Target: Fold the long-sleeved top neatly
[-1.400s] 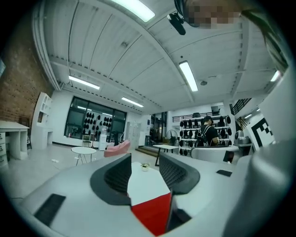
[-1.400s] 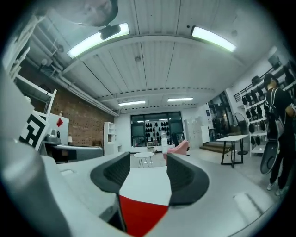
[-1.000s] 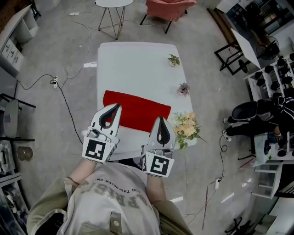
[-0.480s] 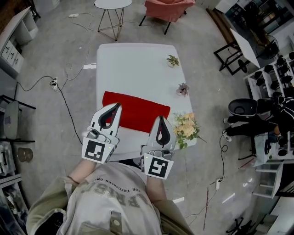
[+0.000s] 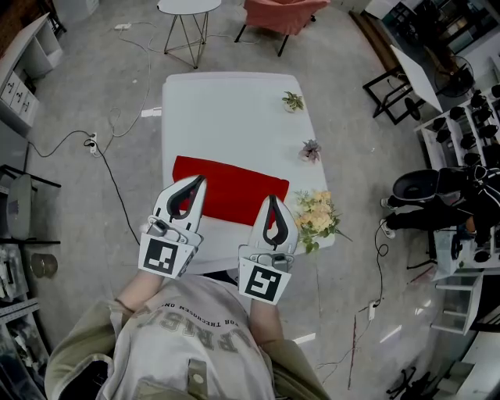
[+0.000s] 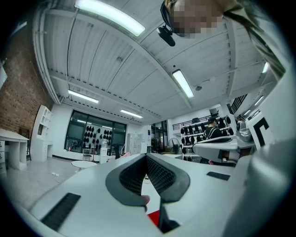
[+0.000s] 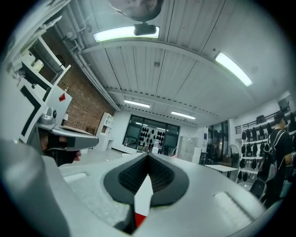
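The red long-sleeved top (image 5: 230, 187) lies folded into a long rectangle across the near part of the white table (image 5: 234, 117). My left gripper (image 5: 201, 180) hovers over the top's near left part, its jaws shut and empty. Over the near right corner of the top my right gripper (image 5: 272, 198) is shut too, holding nothing. In the left gripper view the left gripper (image 6: 146, 155) points level at the room, and a sliver of the red top (image 6: 154, 217) shows below it. The right gripper view shows the same: the right gripper (image 7: 148, 155) closed, with a bit of the red top (image 7: 140, 217) underneath.
A bouquet of pale flowers (image 5: 316, 219) lies at the table's near right edge. Two small plants (image 5: 294, 101) (image 5: 311, 150) stand along the right side. A round side table (image 5: 190, 8) and a pink chair (image 5: 285, 12) are beyond the far end. A cable (image 5: 109, 172) runs over the floor at left.
The right gripper has tilted a little, its marker cube shifting slightly left. The left gripper and the red top have stayed where they were.
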A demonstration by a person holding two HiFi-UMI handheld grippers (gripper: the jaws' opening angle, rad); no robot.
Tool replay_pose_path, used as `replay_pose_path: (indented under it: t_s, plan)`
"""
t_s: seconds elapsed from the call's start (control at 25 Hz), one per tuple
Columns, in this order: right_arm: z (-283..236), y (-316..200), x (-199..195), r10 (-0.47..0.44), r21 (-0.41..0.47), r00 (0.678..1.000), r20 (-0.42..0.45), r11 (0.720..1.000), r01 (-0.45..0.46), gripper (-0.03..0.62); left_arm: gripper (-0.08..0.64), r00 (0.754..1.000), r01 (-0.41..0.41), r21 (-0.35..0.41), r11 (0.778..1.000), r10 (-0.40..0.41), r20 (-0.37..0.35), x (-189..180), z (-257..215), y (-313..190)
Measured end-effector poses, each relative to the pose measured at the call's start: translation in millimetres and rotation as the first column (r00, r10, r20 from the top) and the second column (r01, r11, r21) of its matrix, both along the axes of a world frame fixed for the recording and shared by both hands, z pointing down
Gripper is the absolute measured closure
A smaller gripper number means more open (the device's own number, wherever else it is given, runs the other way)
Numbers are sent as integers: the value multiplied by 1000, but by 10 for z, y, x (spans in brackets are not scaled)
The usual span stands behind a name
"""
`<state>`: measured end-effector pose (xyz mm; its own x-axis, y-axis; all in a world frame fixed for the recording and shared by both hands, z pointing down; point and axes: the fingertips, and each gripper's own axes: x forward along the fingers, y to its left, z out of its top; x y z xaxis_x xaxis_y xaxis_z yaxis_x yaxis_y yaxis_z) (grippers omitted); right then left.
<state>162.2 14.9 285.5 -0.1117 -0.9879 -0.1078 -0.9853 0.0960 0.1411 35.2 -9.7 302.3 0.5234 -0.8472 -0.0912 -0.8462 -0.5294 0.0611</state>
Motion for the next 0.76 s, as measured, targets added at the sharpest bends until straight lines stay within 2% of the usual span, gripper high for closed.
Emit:
replay_pose_path:
  t_s: [0.6,0.76]
  plan:
    - [35,-23,15,-2,-17,1000,0,1000,2,592,548,1000,6,-18,1000,-6,-5,4,49,-49]
    - [54,-40,39,-1,-19,1000,-3,1000,1,592,549,1000,1,-24,1000,0,23,12,104,-65]
